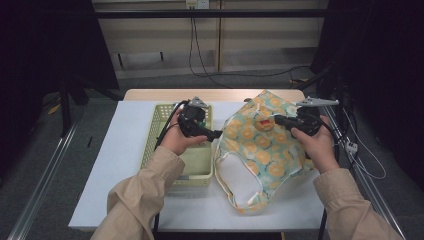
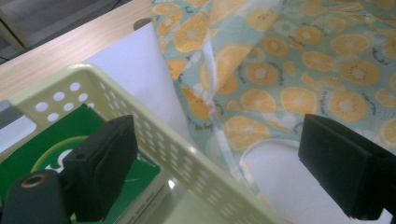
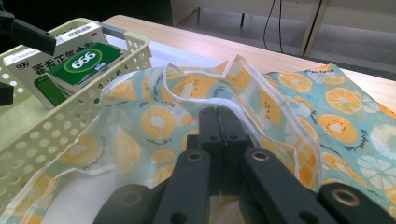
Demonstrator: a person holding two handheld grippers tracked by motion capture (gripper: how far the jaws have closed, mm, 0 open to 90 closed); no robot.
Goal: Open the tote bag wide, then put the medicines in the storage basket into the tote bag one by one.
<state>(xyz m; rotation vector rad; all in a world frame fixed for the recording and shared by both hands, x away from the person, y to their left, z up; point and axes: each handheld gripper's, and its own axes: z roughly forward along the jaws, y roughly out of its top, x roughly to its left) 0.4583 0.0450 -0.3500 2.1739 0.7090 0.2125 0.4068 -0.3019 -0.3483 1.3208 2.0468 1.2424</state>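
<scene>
- right gripper point(image 1: 278, 120) at the right of the table, jaws pressed together on the white-trimmed rim of the fruit-print cloth bag point(image 1: 260, 145), pinched fabric showing between the pads in the right gripper view point(image 3: 223, 122).
- bag spread on the white table cover point(image 1: 115, 165), right of centre, just beside the basket; mouth held up at the pinched rim, white handle loop point(image 1: 235, 185) lying toward the near edge.
- in the high view, a small red-and-white item point(image 1: 265, 123) sitting on the bag near the pinched rim; too small to tell what.
- left gripper point(image 1: 216, 133) held over the right-hand wall of the pale green perforated basket point(image 1: 155, 135), pointing toward the bag, jaws wide apart and gripping nothing.
- in the left gripper view, one jaw over the inside of the basket, the other over the bag's opening, basket wall point(image 2: 187, 154) running between them.
- inside the basket, a green-and-white box marked 666 point(image 3: 86, 63) lying against a larger white-and-green box point(image 3: 42, 70), both at the far end.
- both hands in beige sleeves, left hand point(image 1: 177, 140) above the basket, right hand point(image 1: 315, 145) above the bag's right side.
- bare wooden table edge point(image 1: 150, 94) showing beyond the white cover.
</scene>
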